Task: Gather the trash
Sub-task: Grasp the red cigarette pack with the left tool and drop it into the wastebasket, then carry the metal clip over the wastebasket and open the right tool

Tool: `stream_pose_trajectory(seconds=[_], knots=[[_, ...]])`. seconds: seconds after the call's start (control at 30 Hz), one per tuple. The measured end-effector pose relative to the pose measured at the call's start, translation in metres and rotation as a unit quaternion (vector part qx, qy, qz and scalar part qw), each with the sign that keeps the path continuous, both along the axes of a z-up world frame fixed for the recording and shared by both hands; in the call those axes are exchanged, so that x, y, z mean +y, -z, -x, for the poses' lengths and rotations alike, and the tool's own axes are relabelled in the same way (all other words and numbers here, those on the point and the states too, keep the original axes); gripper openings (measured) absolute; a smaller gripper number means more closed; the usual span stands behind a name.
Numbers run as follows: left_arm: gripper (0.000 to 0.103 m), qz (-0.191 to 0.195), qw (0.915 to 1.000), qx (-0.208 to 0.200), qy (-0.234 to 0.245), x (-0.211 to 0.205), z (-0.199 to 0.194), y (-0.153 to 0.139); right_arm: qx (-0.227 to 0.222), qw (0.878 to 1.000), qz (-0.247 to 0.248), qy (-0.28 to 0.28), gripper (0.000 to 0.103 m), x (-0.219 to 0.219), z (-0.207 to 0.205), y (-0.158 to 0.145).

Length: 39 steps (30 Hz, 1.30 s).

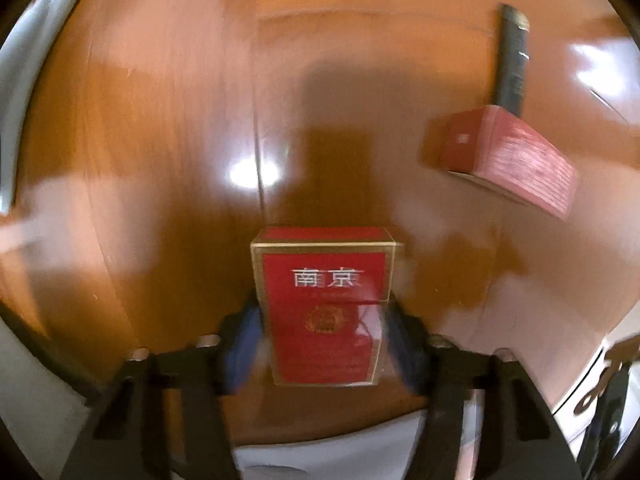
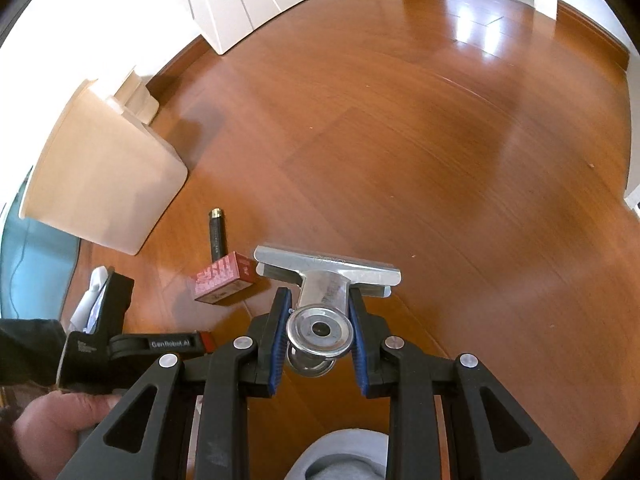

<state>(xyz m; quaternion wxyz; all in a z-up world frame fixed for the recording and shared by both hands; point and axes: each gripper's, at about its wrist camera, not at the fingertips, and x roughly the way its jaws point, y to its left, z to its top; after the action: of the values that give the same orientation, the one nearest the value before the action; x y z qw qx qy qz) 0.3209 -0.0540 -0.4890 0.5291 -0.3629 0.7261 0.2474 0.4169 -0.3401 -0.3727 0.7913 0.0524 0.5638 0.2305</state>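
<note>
My left gripper (image 1: 322, 316) is shut on a red cigarette pack (image 1: 324, 304) with gold trim and white characters, held above the wooden floor (image 1: 160, 140). A second red box (image 1: 508, 156) lies on the floor to the right, with a black tube (image 1: 510, 60) beyond it. My right gripper (image 2: 320, 312) is shut on a metal clip (image 2: 326, 276), its wide silver bar pointing forward. In the right wrist view the red box (image 2: 222, 280) and black tube (image 2: 217, 234) lie on the floor to the left, and the left gripper's body (image 2: 132, 344) shows at lower left.
A beige bin (image 2: 104, 176) stands on the floor (image 2: 440, 140) at left, near a white wall and skirting (image 2: 240, 8). A teal surface (image 2: 36, 248) shows at the far left edge. A grey slipper toe (image 2: 344, 456) is at the bottom.
</note>
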Motion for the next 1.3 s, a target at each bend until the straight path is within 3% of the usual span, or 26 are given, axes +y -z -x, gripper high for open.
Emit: stream_pose_trajectory(seconds=[0.13,0.23,0.3,0.37,0.43,0.47,0.53,0.6,0.67,0.73,0.8,0.97,1.0,1.07,1.13,1.17,1.3], knots=[[0.054,0.019,0.9977,-0.032,0.056,-0.003,-0.011,-0.021,-0.005,1.000,-0.005,0.001,0.028,-0.001,0.003,-0.006],[0.054,0.019,0.9851,-0.080,0.151,-0.006,-0.037,-0.078,-0.007,1.000,-0.015,0.011,0.028,-0.005,0.004,-0.010],[0.054,0.011,0.9649,-0.122,0.232,-0.006,-0.060,-0.135,-0.007,0.999,-0.034,0.024,0.028,-0.008,0.002,-0.013],[0.054,-0.011,0.9392,-0.169,0.299,-0.001,-0.080,-0.200,-0.012,0.998,-0.052,0.033,0.028,-0.005,0.000,-0.020],[0.054,-0.055,0.9127,-0.220,0.340,0.022,-0.102,-0.268,-0.018,0.998,-0.057,0.031,0.028,0.000,-0.004,-0.026],[0.054,-0.100,0.8944,-0.249,0.358,0.041,-0.113,-0.305,-0.023,0.997,-0.062,0.027,0.028,0.006,-0.005,-0.031],[0.054,-0.174,0.8759,-0.274,0.357,0.077,-0.122,-0.348,-0.033,0.997,-0.068,0.018,0.028,0.017,-0.007,-0.040],[0.054,-0.243,0.8685,-0.280,0.329,0.128,-0.127,-0.370,-0.045,0.996,-0.074,0.005,0.028,0.030,-0.008,-0.049],[0.054,-0.270,0.8742,-0.272,0.299,0.166,-0.126,-0.367,-0.051,0.996,-0.078,-0.004,0.028,0.039,-0.008,-0.055],[0.054,-0.277,0.8869,-0.258,0.264,0.199,-0.119,-0.346,-0.056,0.995,-0.077,-0.016,0.028,0.047,-0.007,-0.059],[0.054,-0.259,0.9052,-0.235,0.242,0.223,-0.113,-0.317,-0.059,0.995,-0.071,-0.027,0.028,0.051,-0.004,-0.062],[0.055,-0.210,0.9314,-0.194,0.226,0.257,-0.112,-0.282,-0.071,0.995,-0.065,-0.040,0.028,0.062,-0.008,-0.071],[0.056,-0.211,0.9322,-0.194,0.221,0.262,-0.109,-0.283,-0.073,0.994,-0.070,-0.038,0.028,0.066,-0.010,-0.074],[0.061,-0.223,0.9260,-0.199,0.231,0.266,-0.107,-0.289,-0.077,0.993,-0.081,-0.037,0.028,0.072,-0.014,-0.080],[0.080,-0.237,0.9158,-0.209,0.248,0.264,-0.101,-0.299,-0.090,0.991,-0.090,-0.047,0.028,0.086,-0.019,-0.093],[0.083,-0.237,0.9113,-0.217,0.258,0.262,-0.097,-0.306,-0.098,0.989,-0.096,-0.056,0.028,0.095,-0.022,-0.102],[0.083,-0.228,0.9014,-0.233,0.285,0.255,-0.102,-0.318,-0.132,0.978,-0.132,-0.096,0.028,0.133,-0.040,-0.146]])
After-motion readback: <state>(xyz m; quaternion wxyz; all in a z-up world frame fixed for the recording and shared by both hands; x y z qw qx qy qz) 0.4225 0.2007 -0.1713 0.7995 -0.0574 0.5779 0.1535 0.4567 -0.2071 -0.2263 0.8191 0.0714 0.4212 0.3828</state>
